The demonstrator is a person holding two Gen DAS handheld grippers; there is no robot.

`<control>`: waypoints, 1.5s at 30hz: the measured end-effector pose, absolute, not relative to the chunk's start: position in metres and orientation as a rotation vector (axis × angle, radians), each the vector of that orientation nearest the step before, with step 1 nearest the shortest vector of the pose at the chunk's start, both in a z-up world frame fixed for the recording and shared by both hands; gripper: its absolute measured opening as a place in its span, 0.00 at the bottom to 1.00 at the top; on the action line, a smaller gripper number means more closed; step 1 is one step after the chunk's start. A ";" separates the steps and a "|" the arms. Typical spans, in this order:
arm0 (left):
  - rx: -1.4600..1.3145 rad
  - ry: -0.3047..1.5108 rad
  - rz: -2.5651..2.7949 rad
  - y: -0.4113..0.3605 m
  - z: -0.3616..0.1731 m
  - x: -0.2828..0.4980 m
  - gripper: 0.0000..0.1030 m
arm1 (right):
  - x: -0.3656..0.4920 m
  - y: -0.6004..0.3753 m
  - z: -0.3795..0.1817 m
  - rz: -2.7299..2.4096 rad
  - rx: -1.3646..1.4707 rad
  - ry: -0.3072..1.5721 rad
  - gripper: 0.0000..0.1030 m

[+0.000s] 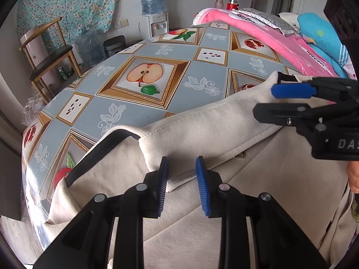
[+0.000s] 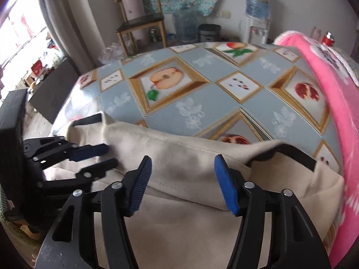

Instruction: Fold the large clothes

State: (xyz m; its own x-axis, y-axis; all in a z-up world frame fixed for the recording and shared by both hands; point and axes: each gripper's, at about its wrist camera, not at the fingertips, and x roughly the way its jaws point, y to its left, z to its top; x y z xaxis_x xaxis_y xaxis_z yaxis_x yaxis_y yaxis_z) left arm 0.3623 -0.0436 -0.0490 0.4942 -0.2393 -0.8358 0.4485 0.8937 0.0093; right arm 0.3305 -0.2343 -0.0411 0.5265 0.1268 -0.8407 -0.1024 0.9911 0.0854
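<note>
Crosswise on the table (image 1: 157,83) lies the beige garment (image 1: 202,134), both grippers' jaws parted and empty.

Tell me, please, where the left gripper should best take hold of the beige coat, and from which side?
Probably the stitched collar edge of the beige coat, just ahead of the left gripper. That fold is raised off the flat cloth, so the open fingers could slide over it from the near side, moving toward the table. The right gripper is also open, holding nothing.
</note>
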 end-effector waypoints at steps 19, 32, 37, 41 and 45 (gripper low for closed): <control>0.195 0.878 -0.255 0.021 0.054 0.205 0.75 | 0.172 -0.255 0.044 0.171 0.080 0.871 0.93; -0.052 0.960 -0.048 0.077 0.013 0.079 0.81 | 0.078 -0.243 -0.008 0.165 0.230 0.976 0.93; -0.060 0.963 -0.013 0.088 0.009 0.067 0.81 | 0.070 -0.237 -0.011 0.158 0.221 0.985 0.93; -0.041 0.949 0.005 0.092 0.010 0.063 0.81 | 0.069 -0.232 -0.013 0.161 0.221 0.991 0.93; -0.034 0.947 0.003 0.095 0.008 0.060 0.81 | 0.069 -0.224 -0.015 0.160 0.206 0.997 0.93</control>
State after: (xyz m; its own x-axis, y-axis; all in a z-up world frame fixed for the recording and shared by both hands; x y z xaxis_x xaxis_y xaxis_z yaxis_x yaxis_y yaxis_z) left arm 0.0602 0.0950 0.0084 0.5838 -0.0122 -0.8118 -0.0177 0.9995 -0.0277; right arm 0.0686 -0.2243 -0.0145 0.5337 0.2271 -0.8146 -0.0390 0.9689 0.2445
